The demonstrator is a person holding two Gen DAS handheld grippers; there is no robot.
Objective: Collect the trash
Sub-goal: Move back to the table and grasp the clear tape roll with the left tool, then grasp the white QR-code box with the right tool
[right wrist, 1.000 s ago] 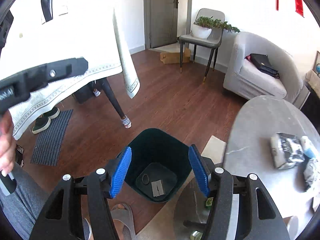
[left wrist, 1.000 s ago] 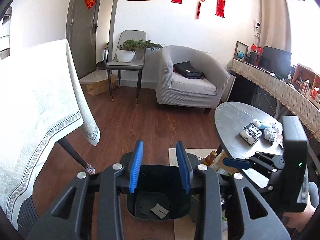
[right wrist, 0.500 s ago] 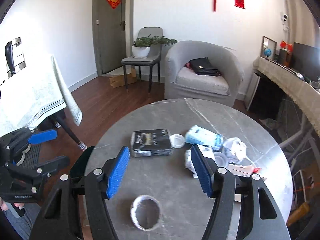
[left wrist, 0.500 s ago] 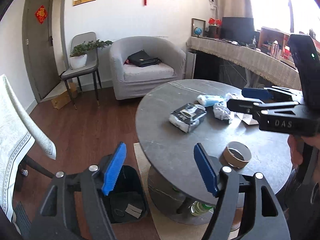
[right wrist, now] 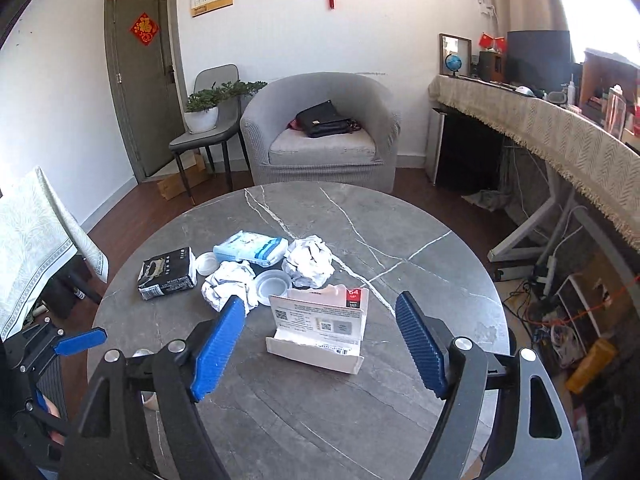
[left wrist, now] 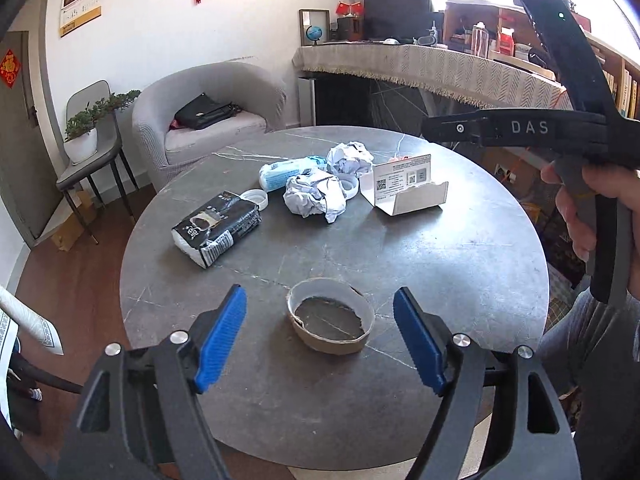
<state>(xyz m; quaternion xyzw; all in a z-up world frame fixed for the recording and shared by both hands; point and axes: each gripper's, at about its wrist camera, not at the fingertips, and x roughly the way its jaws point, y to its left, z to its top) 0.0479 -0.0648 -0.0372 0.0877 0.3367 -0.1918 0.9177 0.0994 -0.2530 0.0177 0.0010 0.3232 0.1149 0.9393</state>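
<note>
Trash lies on a round grey marble table (left wrist: pixel 460 264). My left gripper (left wrist: pixel 320 340) is open and empty, with a cardboard tape ring (left wrist: pixel 330 320) lying between its blue pads. My right gripper (right wrist: pixel 320 344) is open and empty just short of a torn white carton (right wrist: pixel 320 330), which also shows in the left wrist view (left wrist: pixel 404 190). Farther back lie a black packet (left wrist: pixel 218 228) (right wrist: pixel 166 274), two crumpled paper balls (left wrist: pixel 314 198) (right wrist: pixel 310 262), a blue tissue pack (right wrist: pixel 250 248) and white lids (right wrist: pixel 272 286). The trash bin is out of view.
A grey armchair (right wrist: pixel 320 136) with a black bag stands behind the table, with a chair holding a potted plant (right wrist: pixel 204 112) to its left. A cloth-covered desk (right wrist: pixel 560 136) runs along the right wall. A cloth-draped table (right wrist: pixel 32 236) is at the left.
Both grippers swung from above the dark bin on the floor up to the round table. The left now frames the tape ring and the right faces the torn carton.
</note>
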